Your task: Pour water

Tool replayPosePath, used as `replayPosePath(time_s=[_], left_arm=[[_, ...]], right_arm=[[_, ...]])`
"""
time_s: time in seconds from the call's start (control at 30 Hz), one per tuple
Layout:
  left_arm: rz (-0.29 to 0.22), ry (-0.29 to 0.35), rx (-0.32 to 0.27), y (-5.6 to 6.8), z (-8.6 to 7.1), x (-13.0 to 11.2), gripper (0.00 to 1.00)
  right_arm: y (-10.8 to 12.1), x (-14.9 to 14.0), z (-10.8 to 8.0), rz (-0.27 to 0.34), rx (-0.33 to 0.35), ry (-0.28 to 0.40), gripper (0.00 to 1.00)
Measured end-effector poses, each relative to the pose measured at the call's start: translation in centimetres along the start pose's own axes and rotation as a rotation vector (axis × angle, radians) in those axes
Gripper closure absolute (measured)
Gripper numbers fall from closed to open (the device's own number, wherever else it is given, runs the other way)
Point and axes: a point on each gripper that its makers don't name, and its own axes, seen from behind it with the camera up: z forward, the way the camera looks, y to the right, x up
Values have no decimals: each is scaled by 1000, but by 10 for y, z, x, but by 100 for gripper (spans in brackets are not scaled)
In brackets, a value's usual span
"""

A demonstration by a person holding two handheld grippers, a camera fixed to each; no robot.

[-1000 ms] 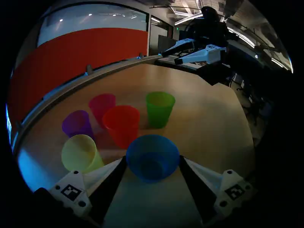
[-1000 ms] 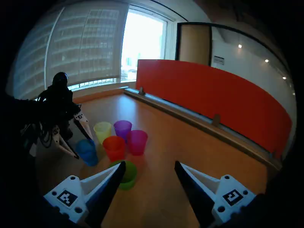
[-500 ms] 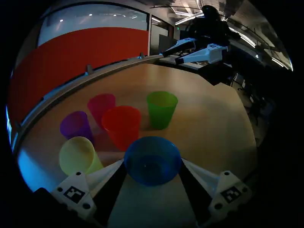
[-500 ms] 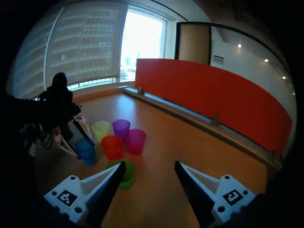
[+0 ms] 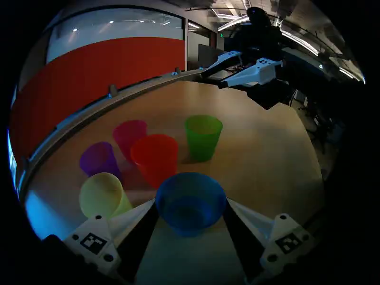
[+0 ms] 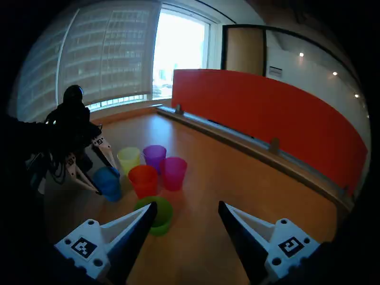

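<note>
Your left gripper (image 5: pixel 190 200) grips the translucent blue plastic cup (image 5: pixel 191 211), mouth up, near the red plastic cup (image 5: pixel 154 157) above the wooden table (image 5: pixel 266 142). Your right gripper (image 6: pixel 186 204) gapes wide, empty.

Pink cup (image 5: pixel 128 135): front hidden behind red cup (image 5: pixel 154 156). Purple cup (image 5: pixel 97 159): base hidden behind yellow cup (image 5: pixel 102 194). Blue cup (image 5: pixel 191 209): too dim to tell whether water inside. Green cup (image 6: pixel 159 216): near side cut by right gripper (image 6: pixel 186 204) finger. Person (image 6: pixel 71 123): dark silhouette, detail lost. Left gripper (image 6: pixel 107 183): small, far off.
</note>
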Motion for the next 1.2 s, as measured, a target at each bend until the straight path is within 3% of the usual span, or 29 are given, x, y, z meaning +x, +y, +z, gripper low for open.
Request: replayPosePath(time_s=[0.7, 1.2], left_arm=[[-29, 78, 37, -11, -26, 22, 13], [-38, 97, 58, -17, -33, 25, 13]], right_arm=[[-41, -32, 30, 14, 100, -57, 0], [-55, -55, 41, -10, 120, -107, 0]])
